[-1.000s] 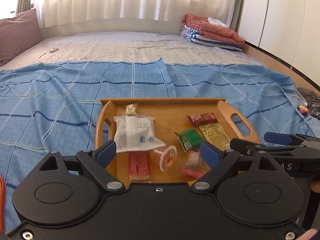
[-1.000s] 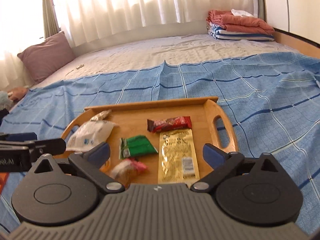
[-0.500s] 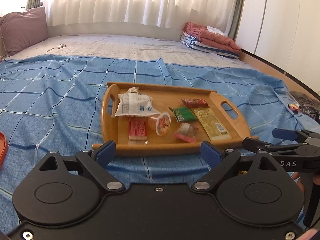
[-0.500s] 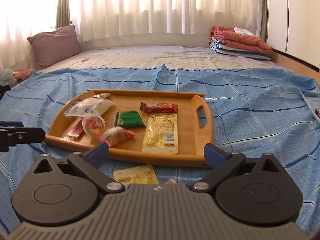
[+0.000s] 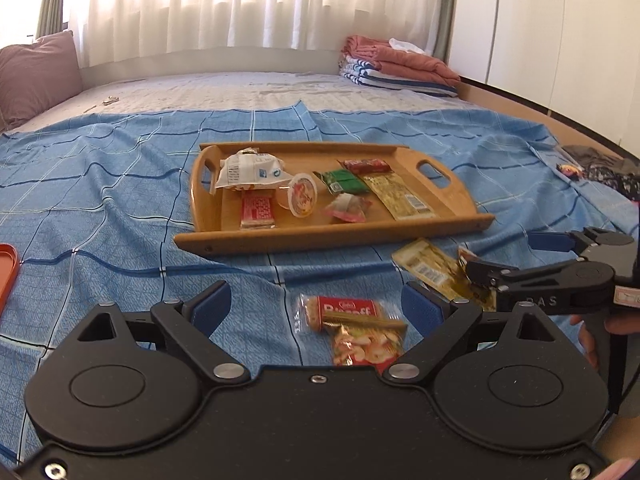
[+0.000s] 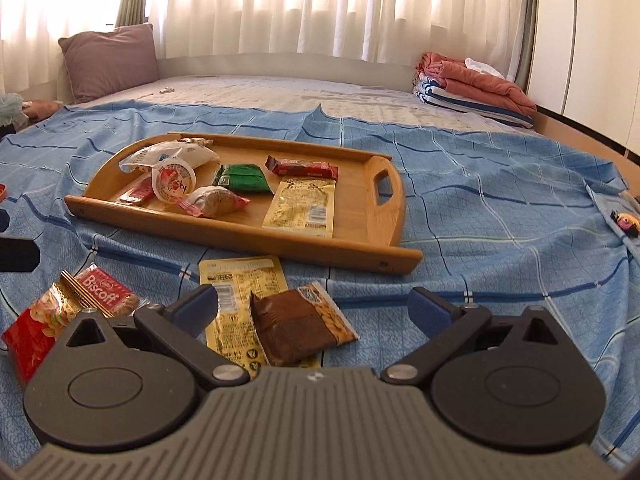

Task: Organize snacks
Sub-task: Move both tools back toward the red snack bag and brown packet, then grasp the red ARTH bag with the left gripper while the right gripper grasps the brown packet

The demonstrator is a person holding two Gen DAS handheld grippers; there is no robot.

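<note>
On the blue checked bedspread (image 5: 120,208) sits the wooden tray (image 5: 452,196) of assorted wrapped snacks, with loose packets (image 6: 280,320) lying before it. Both grippers, left (image 5: 316,306) and right (image 6: 314,304), gape empty; they have apparently pulled back, revealing those packets.

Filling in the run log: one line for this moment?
left gripper open over Biscoff pack | right gripper open over brown pack | tray part filled

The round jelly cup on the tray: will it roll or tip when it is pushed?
Probably it rolls. The jelly cup lies on its side, lid facing out, so its round wall rests on the wooden tray. It looks small and light. The neighbouring packets might stop it soon.
</note>
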